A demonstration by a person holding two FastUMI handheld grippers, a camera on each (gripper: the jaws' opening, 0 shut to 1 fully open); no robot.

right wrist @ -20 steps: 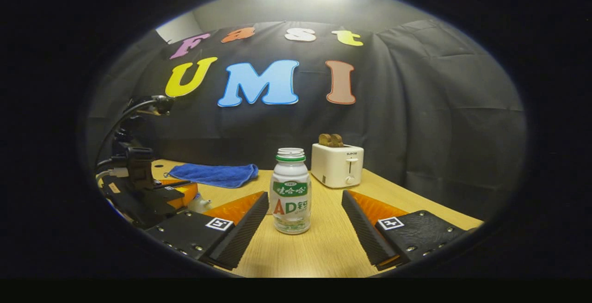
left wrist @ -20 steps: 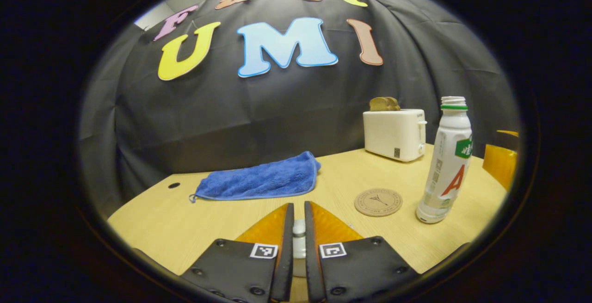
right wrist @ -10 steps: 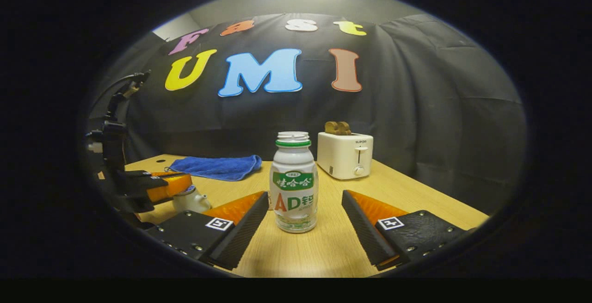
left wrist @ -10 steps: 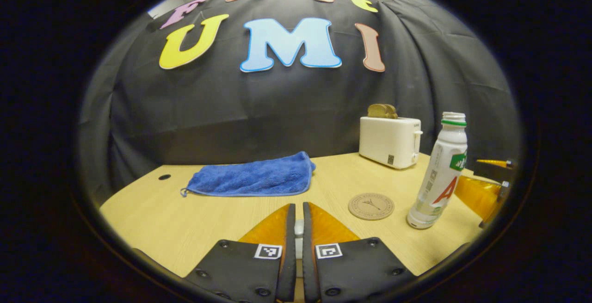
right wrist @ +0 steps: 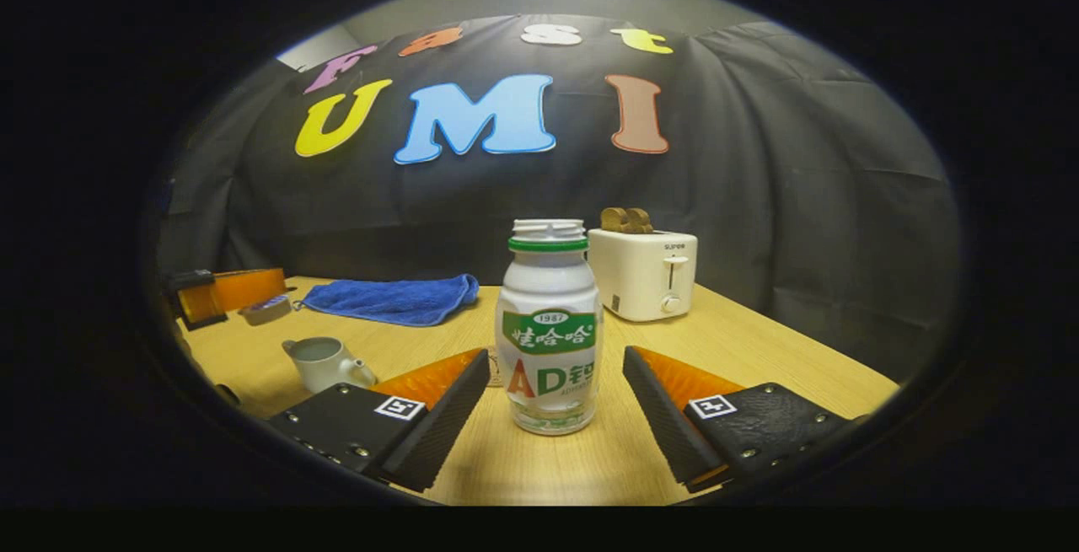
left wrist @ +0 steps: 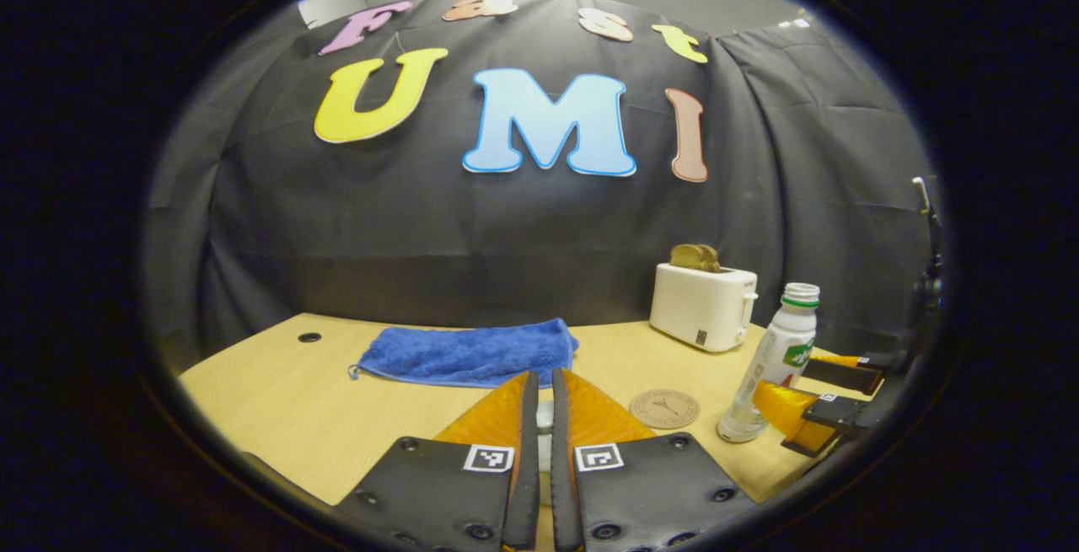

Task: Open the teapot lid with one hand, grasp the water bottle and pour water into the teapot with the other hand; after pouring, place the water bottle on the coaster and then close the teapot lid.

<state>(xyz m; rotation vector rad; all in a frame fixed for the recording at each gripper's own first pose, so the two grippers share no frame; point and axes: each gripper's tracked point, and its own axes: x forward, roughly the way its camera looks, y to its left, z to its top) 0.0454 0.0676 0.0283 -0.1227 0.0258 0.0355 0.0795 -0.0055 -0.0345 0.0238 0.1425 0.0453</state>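
Wooden table, blue towel, toaster, coaster, water bottle, open teapot

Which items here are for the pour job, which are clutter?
Job: water bottle, teapot (lid off), teapot lid in the left gripper, coaster, right gripper open around the bottle.
Clutter: blue towel, toaster with toast.

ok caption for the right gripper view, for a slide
Open right gripper flanks water bottle; lidless teapot at left.
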